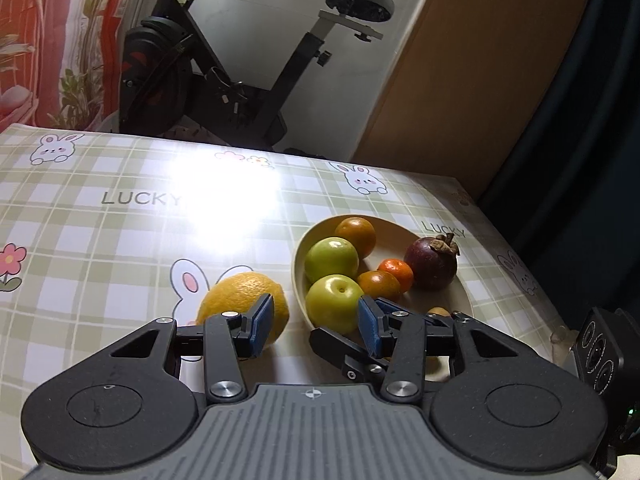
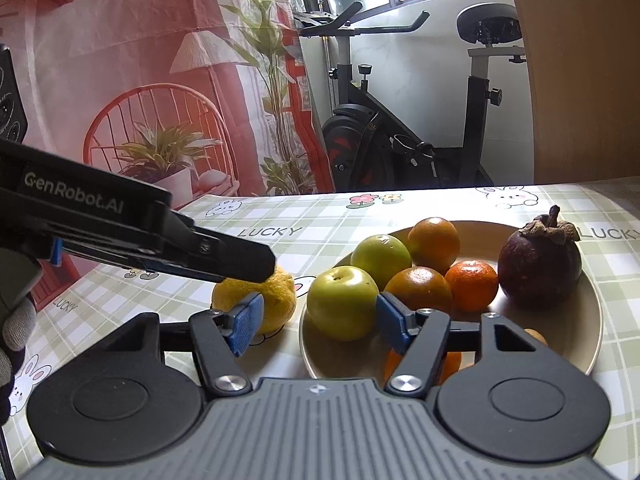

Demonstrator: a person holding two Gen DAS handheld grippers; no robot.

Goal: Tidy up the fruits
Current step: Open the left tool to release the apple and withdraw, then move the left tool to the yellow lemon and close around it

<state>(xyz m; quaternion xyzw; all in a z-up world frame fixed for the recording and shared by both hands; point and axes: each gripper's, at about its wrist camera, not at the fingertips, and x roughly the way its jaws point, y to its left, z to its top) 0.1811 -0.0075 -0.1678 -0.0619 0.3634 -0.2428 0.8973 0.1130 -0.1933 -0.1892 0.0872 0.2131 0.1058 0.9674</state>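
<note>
A yellow lemon (image 1: 236, 300) (image 2: 276, 300) lies on the checked tablecloth, just left of a cream plate (image 1: 460, 292) (image 2: 560, 332). On the plate are two green apples (image 1: 334, 308) (image 2: 342, 304), some oranges (image 1: 356, 236) (image 2: 434, 244) and a dark purple mangosteen (image 1: 430, 264) (image 2: 540, 268). My left gripper (image 1: 316, 320) (image 2: 256, 264) is open, low over the table; its left pad overlaps the lemon's right side and its right pad is by the near apple. My right gripper (image 2: 320, 320) is open too, straddling the near apple, with nothing held.
A small brown fruit (image 1: 438, 312) (image 2: 536, 336) sits at the plate's near rim. A black exercise bike (image 1: 224, 72) (image 2: 400, 136) stands behind the table. A wooden panel (image 1: 460, 80) is at the right, a printed curtain (image 2: 140, 80) at the left. A gloved hand (image 2: 16, 320) is at the left edge.
</note>
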